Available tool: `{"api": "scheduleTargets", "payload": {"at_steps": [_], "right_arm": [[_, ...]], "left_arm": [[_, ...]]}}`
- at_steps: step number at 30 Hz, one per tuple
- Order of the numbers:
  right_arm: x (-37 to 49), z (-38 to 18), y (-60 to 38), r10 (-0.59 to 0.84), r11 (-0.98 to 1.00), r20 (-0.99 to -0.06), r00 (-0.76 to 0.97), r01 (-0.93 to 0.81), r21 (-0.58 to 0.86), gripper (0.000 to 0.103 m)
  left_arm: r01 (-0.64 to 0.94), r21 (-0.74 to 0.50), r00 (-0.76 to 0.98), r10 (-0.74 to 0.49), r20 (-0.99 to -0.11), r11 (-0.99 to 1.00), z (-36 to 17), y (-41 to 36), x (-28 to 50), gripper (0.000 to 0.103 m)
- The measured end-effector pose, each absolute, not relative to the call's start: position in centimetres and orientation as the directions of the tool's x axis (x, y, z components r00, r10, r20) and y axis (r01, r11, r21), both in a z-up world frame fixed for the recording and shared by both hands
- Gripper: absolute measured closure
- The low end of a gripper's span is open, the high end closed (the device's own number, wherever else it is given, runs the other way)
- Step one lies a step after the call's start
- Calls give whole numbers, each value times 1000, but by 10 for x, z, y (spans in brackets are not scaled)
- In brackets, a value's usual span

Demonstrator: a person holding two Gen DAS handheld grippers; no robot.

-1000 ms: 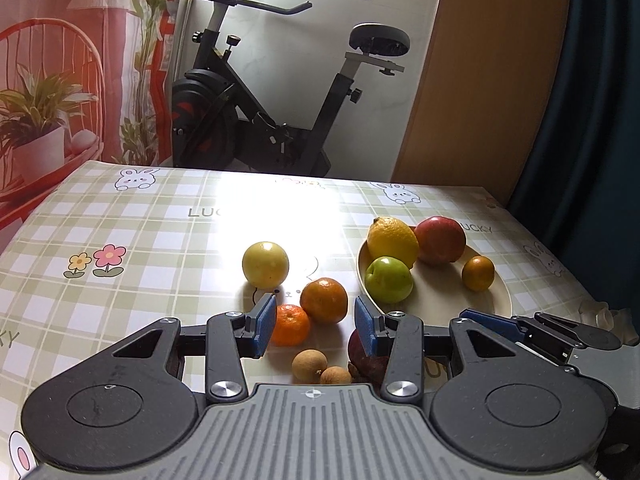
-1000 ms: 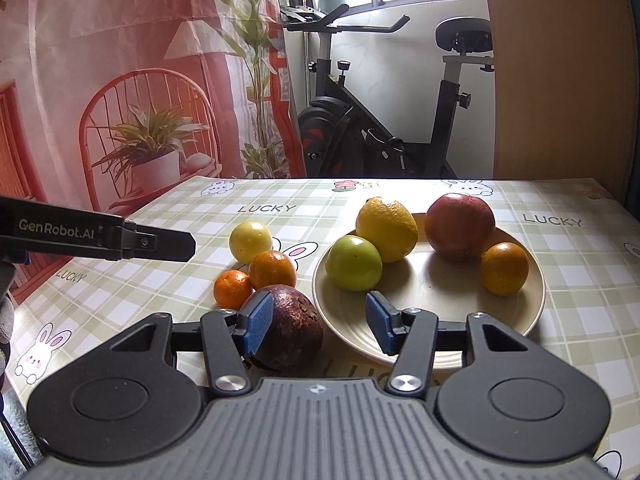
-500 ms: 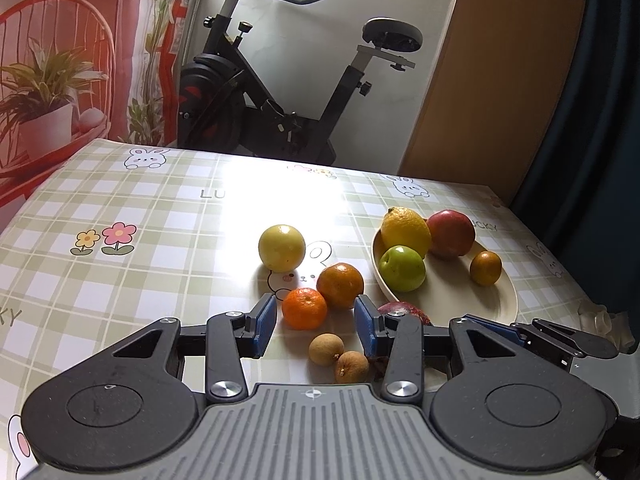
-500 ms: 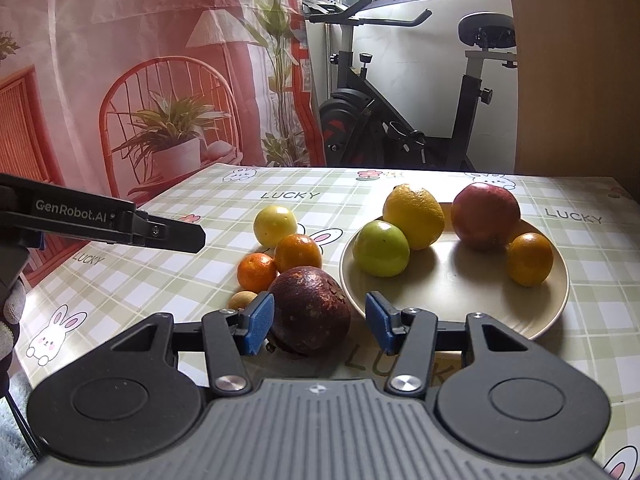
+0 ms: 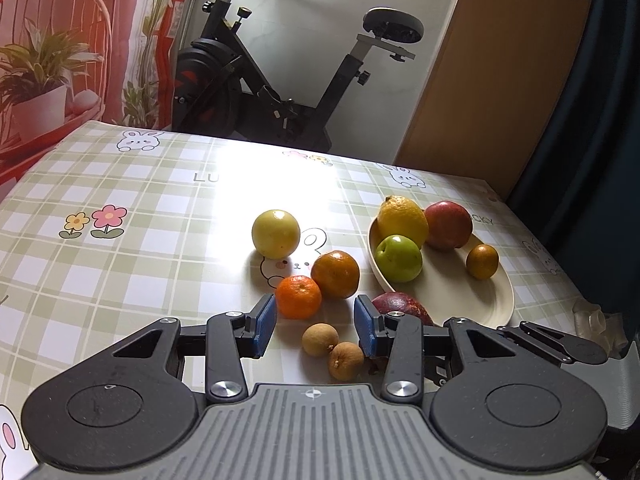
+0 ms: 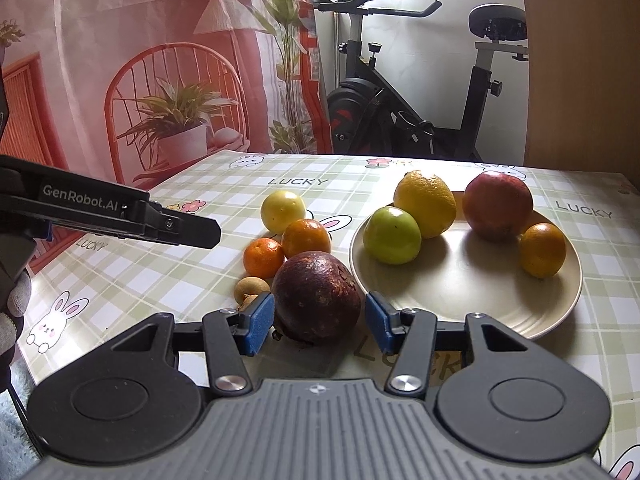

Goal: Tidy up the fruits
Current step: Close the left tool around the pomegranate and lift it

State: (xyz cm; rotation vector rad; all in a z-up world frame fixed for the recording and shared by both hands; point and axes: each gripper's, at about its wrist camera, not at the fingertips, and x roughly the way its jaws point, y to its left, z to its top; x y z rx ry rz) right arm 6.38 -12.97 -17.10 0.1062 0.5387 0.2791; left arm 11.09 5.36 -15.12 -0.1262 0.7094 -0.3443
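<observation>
The left gripper [image 5: 315,327] hangs low over the checked tablecloth [image 5: 132,272] with its blue pads spread wide, grasping nothing. Between them, on the cloth, lie two small brown longans [image 5: 320,339], touching neither pad; the small tangerine [image 5: 298,296] sits just beyond the left pad. The right gripper [image 6: 320,322] is also spread wide, and the dark purple passion fruit [image 6: 317,297] sits in the gap between its pads, resting on the table just left of the cream plate [image 6: 472,292]. Whether either pad touches the fruit's skin cannot be told. The fruit is nearly round, with no clear long axis.

Left to right on the table: a yellow-green fruit [image 5: 275,233] farthest left, an orange [image 5: 335,274] near it, touching the tangerine, then the plate. On the plate sit a green apple [image 6: 394,235], a lemon [image 6: 425,203] with its pointed end up and away, a red apple [image 6: 499,205] and a small orange [image 6: 542,249].

The left wrist view shows only the passion fruit's top behind its own right finger, and the right gripper's finger at far right. The right wrist view shows the whole fruit, the left gripper's finger from the side, and a gloved hand [image 6: 14,312] at the left edge.
</observation>
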Motion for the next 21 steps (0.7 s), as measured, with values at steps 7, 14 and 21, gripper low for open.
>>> {"api": "scheduleTargets", "payload": {"at_steps": [7, 14, 21], "right_arm": [[67, -177, -126, 303, 953, -510, 805, -248, 174, 49], [72, -183, -125, 310, 951, -519, 797, -256, 174, 46], [80, -189, -127, 324, 946, -532, 782, -255, 200, 45]], "left_arm": [[332, -270, 659, -427, -619, 904, -154, 35, 121, 58], [397, -297, 599, -490, -633, 868, -169, 14, 130, 57], [412, -308, 572, -506, -645, 858, -177, 9, 136, 46]]}}
